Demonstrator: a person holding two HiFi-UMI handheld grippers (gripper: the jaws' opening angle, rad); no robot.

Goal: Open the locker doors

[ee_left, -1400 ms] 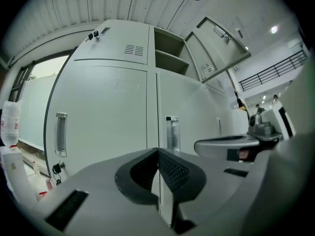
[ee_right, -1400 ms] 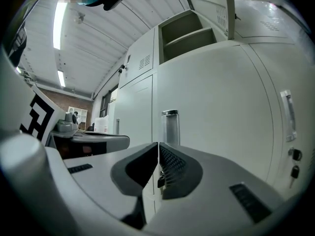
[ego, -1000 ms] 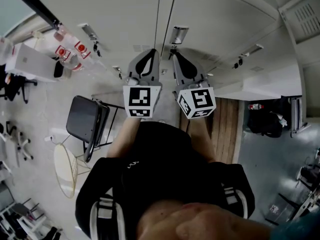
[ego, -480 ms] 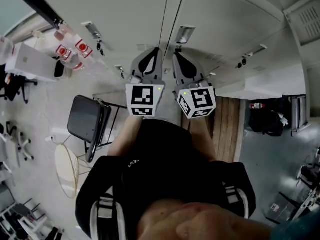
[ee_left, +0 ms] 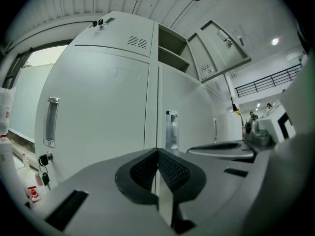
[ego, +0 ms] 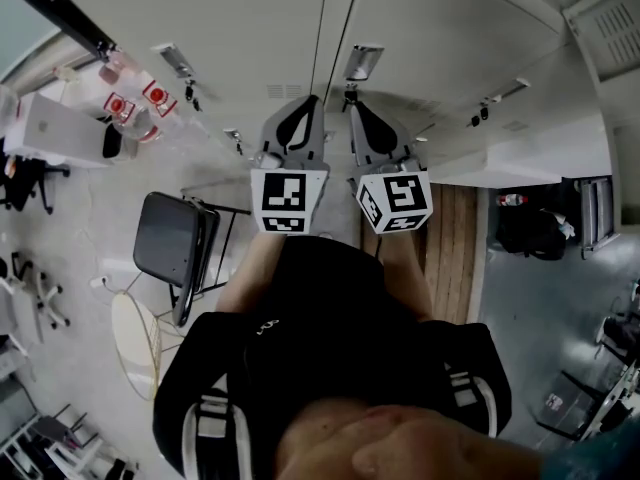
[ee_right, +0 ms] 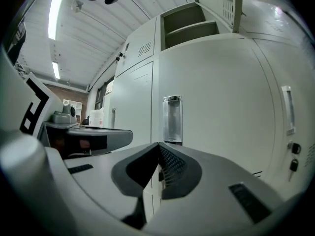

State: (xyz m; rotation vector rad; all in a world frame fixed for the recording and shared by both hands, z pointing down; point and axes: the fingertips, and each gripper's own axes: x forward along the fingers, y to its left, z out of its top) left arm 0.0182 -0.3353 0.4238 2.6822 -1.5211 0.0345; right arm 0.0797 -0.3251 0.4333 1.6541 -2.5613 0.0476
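- A person in a black top [ego: 330, 348] faces a bank of pale grey lockers. A hand-held gripper is raised in each hand, the two side by side and close together.
- The left hand-held gripper [ego: 311, 105] has its jaws pressed together with nothing between them. In the left gripper view its tip lines up with the narrow seam between two tall doors.
- The right hand-held gripper [ego: 352, 110] is likewise pinched tight and empty. It points at the recessed handle [ee_right: 172, 119] on the door ahead and is near it, though contact cannot be made out.
- The left locker door [ego: 220, 28] and the right locker door [ego: 450, 38] both sit flush and closed, directly in front of the two grippers.
- A second recessed handle [ee_left: 50, 122] runs down the far edge of the left locker door, with a bunch of keys [ee_left: 43, 163] hanging from the lock beneath it.
- Above the tall doors an upper compartment [ee_right: 189, 23] stands open, showing a bare shelf. A small upper door [ee_left: 221, 43] is swung outward beside it.
- A dark folding chair [ego: 175, 238] stands on the floor to the person's left, near clear bottles with red labels [ego: 135, 103].
- A black bag [ego: 530, 236] lies on the floor to the right, beyond a strip of wooden boards [ego: 455, 238].
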